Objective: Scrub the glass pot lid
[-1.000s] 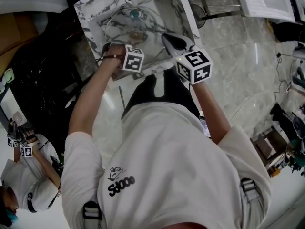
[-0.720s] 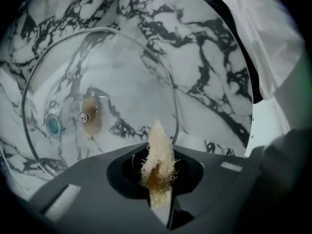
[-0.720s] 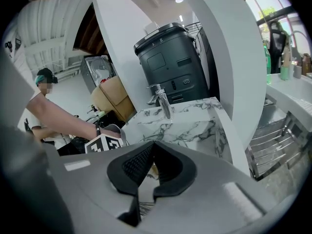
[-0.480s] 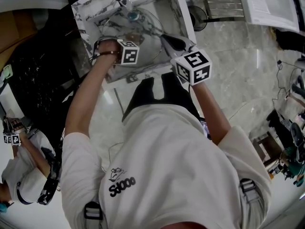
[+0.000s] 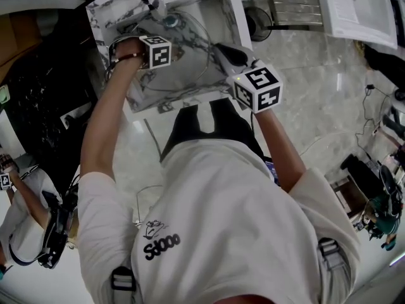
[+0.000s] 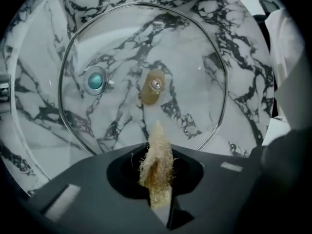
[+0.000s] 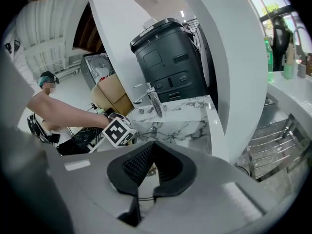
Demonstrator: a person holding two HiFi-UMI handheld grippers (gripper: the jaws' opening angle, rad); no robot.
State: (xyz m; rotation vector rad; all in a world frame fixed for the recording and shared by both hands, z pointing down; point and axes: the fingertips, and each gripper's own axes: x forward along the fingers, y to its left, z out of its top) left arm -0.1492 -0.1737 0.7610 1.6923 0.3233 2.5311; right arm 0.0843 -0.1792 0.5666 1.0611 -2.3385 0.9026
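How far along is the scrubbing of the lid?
Already done: nothing provable; the round glass pot lid shows no suds or scrub marks. In hand: the left claw is shut on a tan fibrous scrubber aimed at the glass, while the right claw seems to pinch its rim. Left: seemingly the whole scrub.

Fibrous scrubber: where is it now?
Left gripper view, bottom centre: fibrous scrubber clamped in the left gripper, tip pointing at the glass pot lid in the marble sink.
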